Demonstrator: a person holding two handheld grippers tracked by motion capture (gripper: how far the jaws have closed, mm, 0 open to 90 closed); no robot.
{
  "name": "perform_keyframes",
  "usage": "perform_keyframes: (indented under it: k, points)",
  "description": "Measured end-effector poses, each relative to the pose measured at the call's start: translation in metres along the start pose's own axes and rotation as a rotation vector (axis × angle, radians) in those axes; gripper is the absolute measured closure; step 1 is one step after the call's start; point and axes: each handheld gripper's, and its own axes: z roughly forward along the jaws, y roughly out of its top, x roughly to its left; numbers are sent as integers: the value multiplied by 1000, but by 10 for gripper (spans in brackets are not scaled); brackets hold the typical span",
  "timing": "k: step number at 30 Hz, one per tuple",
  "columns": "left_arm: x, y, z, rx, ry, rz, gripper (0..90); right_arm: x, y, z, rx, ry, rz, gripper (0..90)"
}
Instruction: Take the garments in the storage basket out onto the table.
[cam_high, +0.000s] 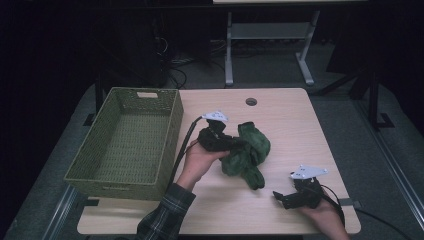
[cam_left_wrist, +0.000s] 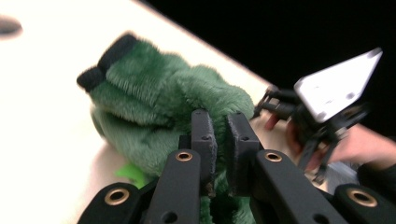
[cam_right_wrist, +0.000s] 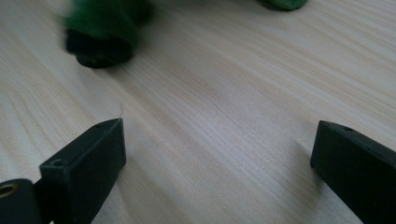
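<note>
Right of the basket (cam_high: 125, 140), on the table (cam_high: 280, 115), lies the green plush toy (cam_high: 247, 152). Left gripper (cam_left_wrist: 219, 126): jaws nearly together, pinching a fold of the toy's fur at its basket-facing side. Right gripper (cam_right_wrist: 219, 154): jaws spread wide, nothing between them, low over bare wood on the side of the toy away from the basket, toward the person's edge.

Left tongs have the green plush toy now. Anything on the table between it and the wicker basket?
Nothing visible. The green plush toy, gripped by the left tongs, lies just right of the wicker basket, with bare table between; only the basket's near wall must be cleared.
</note>
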Motion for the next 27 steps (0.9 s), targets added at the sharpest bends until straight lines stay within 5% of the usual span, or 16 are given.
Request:
perform_keyframes:
  k: [7, 15, 24, 27]
  points:
    - [14, -28, 29, 92, 11, -30, 833, 0, 0, 0, 1, 0, 1, 30]
    - [19, -47, 52, 173, 36, -16, 828, 0, 0, 0, 0, 0, 1, 30]
    - [22, -54, 56, 172, 46, -2, 729, 0, 0, 0, 1, 0, 0, 30]
    - [17, -47, 48, 164, 62, 27, 589, 0, 0, 0, 1, 0, 0, 30]
